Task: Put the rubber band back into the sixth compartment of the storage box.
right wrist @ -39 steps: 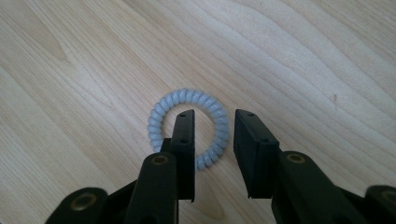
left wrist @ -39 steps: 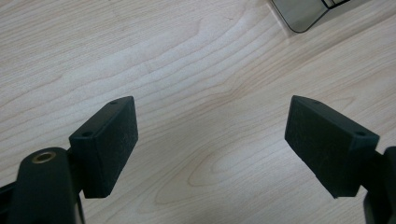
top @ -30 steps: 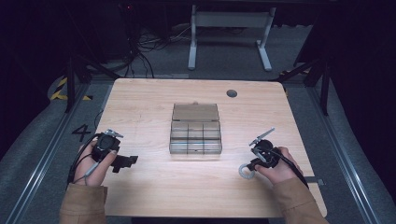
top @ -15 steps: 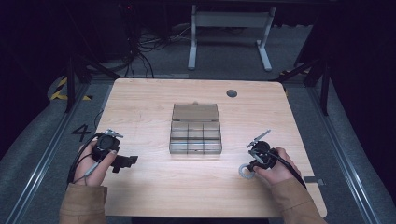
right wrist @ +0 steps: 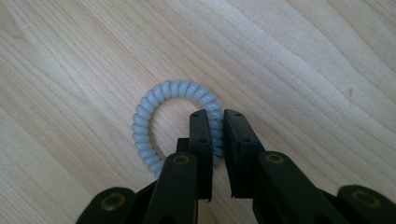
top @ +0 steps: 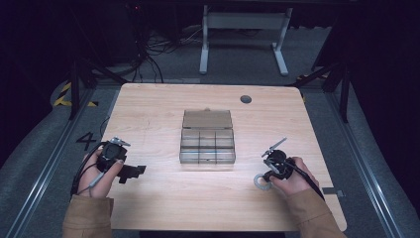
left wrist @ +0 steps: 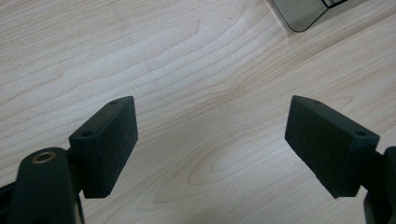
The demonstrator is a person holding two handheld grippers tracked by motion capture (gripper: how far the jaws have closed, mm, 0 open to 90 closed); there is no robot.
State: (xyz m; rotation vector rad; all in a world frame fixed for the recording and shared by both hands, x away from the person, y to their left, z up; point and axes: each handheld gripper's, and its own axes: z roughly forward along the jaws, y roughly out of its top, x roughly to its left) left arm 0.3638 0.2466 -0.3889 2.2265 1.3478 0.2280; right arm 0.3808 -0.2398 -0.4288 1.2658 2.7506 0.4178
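The left gripper (top: 132,171) rests wide open and empty on bare desk (top: 148,114), well clear of the edges. At centre the clear compartment box (top: 207,143) stands open, its cells seemingly unfilled. Near the front right, the right gripper (right wrist: 215,122) is clamped on the pale coil hair tie (right wrist: 159,116), probably bound for the box, across unobstructed desk.

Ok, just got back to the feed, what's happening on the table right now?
A person works at a wooden table with a claw in each hand. The right claw is shut on one side of a pale spiral hair tie that lies on the wood. The left claw is open over bare table. A clear compartment box sits between them, untouched.
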